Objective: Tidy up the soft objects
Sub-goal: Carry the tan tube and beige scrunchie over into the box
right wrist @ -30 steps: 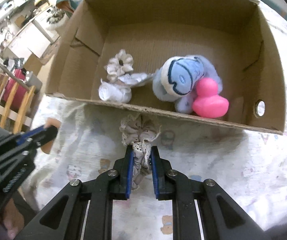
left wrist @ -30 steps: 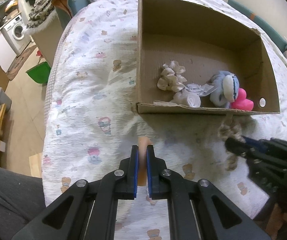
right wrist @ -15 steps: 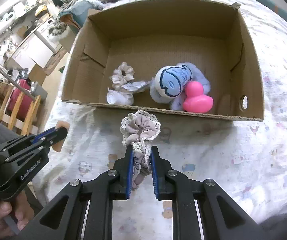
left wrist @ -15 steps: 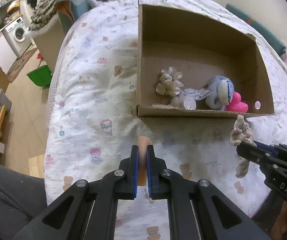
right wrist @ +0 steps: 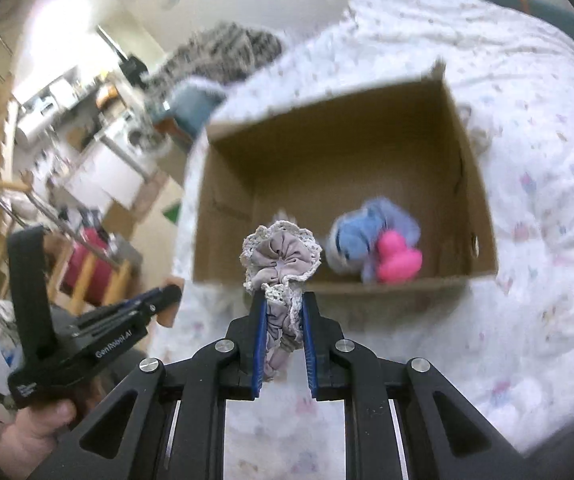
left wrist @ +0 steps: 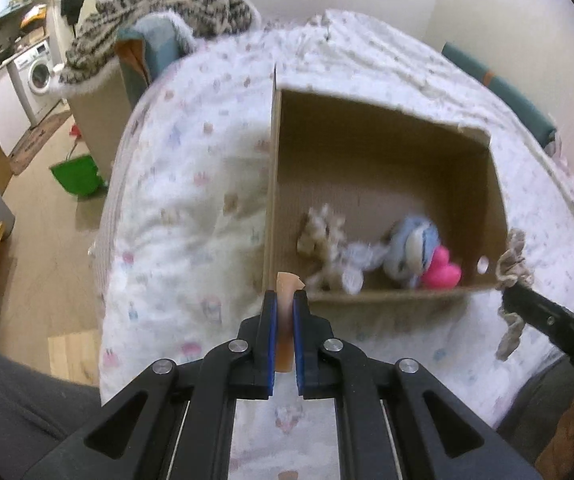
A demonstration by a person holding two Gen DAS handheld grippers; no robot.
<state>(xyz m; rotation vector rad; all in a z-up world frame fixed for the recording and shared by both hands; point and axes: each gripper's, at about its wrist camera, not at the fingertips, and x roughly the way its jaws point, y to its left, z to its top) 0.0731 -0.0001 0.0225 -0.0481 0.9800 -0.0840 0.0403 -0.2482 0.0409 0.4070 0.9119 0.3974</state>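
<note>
An open cardboard box [left wrist: 271, 184] [right wrist: 483, 216] lies on the bed. Inside it are a blue plush toy [left wrist: 415, 248] [right wrist: 363, 228], a pink rubber duck [left wrist: 443, 274] [right wrist: 399, 258], a beige scrunchie [left wrist: 321, 232] and a white wrapped bundle [left wrist: 357, 264]. My left gripper [left wrist: 285, 300] is shut on a thin peach sponge piece [left wrist: 287, 284], held above the bed before the box's near left corner. My right gripper [right wrist: 281, 304] is shut on a lace-edged grey scrunchie [right wrist: 281, 256] [left wrist: 513, 260], held in the air before the box's near wall.
The white patterned bedspread [left wrist: 191, 184] slopes off to the floor at left. A green bin [left wrist: 79, 178], a washing machine [left wrist: 37, 74] and a striped blanket [left wrist: 159, 8] lie beyond. A wooden chair [right wrist: 87, 276] stands by the bed.
Both grippers have risen and pulled back from the bed with their objects; the box looks smaller and farther. The grey scrunchie now hangs clear of the bedspread.
</note>
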